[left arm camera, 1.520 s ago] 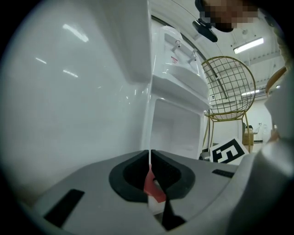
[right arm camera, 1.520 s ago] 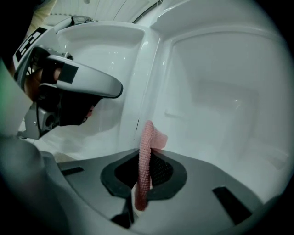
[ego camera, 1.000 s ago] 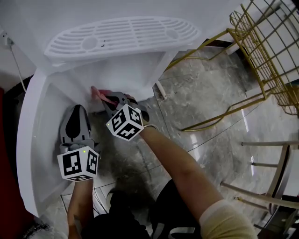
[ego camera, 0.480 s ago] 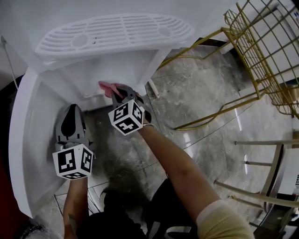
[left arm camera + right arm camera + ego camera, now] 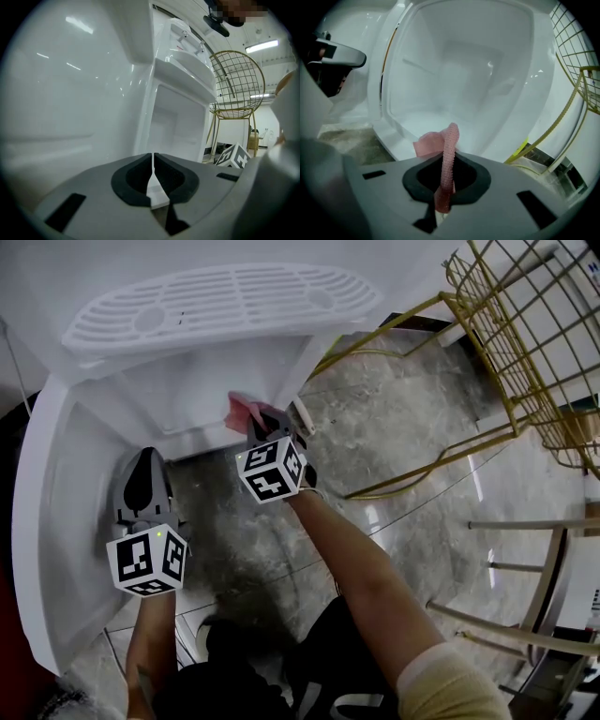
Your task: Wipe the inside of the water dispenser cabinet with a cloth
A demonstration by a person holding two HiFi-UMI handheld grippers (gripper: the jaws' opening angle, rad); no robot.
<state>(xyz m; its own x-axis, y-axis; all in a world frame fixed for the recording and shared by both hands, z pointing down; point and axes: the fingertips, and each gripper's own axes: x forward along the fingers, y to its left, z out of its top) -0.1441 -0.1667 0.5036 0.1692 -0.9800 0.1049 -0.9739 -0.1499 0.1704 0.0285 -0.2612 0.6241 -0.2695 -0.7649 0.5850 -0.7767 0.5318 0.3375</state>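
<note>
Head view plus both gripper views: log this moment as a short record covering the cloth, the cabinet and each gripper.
pink cloth: pinched between the right fingers, free end sticking out ahead of them
right gripper: shut on the cloth, at the lower front edge of the cabinet
left gripper: fingers together, nothing between them, low beside the open door
contact: cannot tell whether the cloth touches the cabinet floor
nearby: gold wire chair to the right
</note>
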